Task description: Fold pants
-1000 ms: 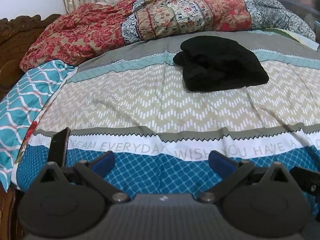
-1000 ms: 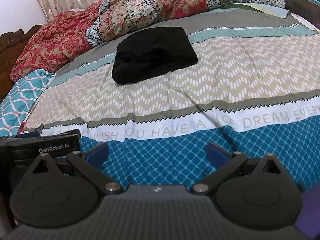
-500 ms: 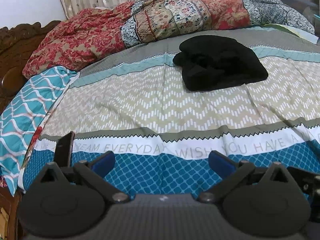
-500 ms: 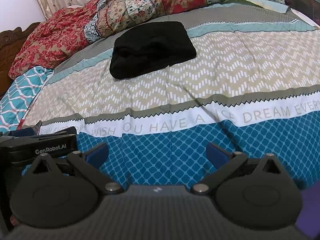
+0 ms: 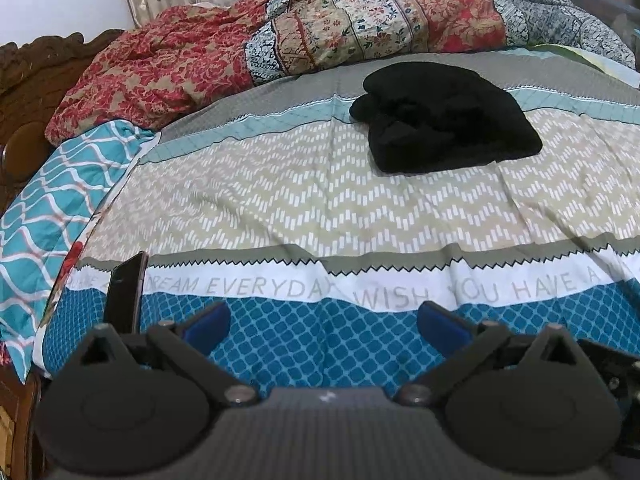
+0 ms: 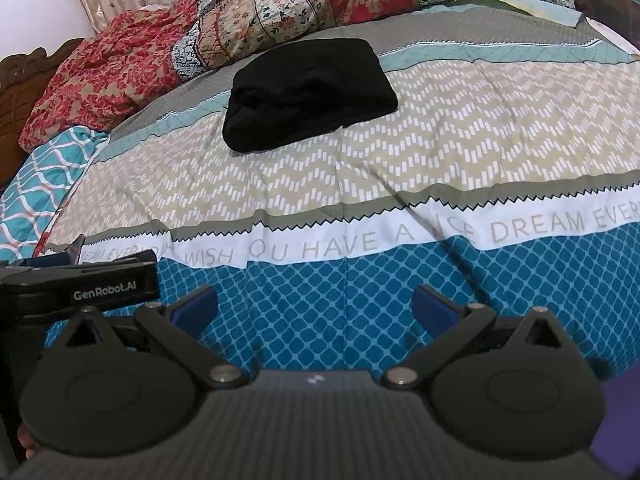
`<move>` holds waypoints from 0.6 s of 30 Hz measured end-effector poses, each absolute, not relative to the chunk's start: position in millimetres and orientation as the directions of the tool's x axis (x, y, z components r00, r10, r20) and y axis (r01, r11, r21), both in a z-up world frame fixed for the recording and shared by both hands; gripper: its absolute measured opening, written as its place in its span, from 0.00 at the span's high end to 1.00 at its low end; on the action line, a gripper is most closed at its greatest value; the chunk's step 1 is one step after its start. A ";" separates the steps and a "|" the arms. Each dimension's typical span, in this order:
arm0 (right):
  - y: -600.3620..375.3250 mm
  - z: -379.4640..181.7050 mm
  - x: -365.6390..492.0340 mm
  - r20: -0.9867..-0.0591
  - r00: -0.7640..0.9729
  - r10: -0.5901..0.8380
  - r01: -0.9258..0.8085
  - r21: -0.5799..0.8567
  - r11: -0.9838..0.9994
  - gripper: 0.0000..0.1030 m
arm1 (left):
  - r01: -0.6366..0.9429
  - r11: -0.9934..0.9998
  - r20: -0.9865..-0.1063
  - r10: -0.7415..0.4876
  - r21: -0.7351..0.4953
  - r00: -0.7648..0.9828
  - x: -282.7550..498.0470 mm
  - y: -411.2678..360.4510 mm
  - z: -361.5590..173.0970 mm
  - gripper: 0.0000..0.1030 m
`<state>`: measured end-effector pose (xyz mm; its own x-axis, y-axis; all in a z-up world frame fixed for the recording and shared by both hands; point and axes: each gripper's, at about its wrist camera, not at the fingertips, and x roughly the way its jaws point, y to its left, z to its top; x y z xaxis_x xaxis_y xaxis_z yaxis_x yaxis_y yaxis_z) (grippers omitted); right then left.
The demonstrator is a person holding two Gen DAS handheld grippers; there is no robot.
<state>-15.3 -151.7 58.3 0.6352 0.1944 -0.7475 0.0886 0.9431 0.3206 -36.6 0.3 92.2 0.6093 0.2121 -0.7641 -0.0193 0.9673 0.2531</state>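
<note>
Black pants point(image 5: 444, 118), folded bundle, on bed point(image 5: 280, 200), at 1 o'clock in left view. Left tongs point(image 5: 322, 320) apart, empty, over blue band. Right tongs point(image 6: 314, 306) apart, empty; pants at 12 o'clock, well apart.

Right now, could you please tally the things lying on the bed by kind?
Black folded pants: 1
Floral quilt, bunched along the far side: 1
Teal wavy-patterned cloth at the left edge: 1
Phone, standing on edge near the left tool: 1
Total: 4
</note>
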 end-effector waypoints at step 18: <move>-155.4 61.0 -14.6 -0.735 0.647 0.203 0.113 0.356 0.928 0.00 | -0.026 0.967 -0.779 0.220 0.254 0.588 -34.9 4.0 85.8 0.00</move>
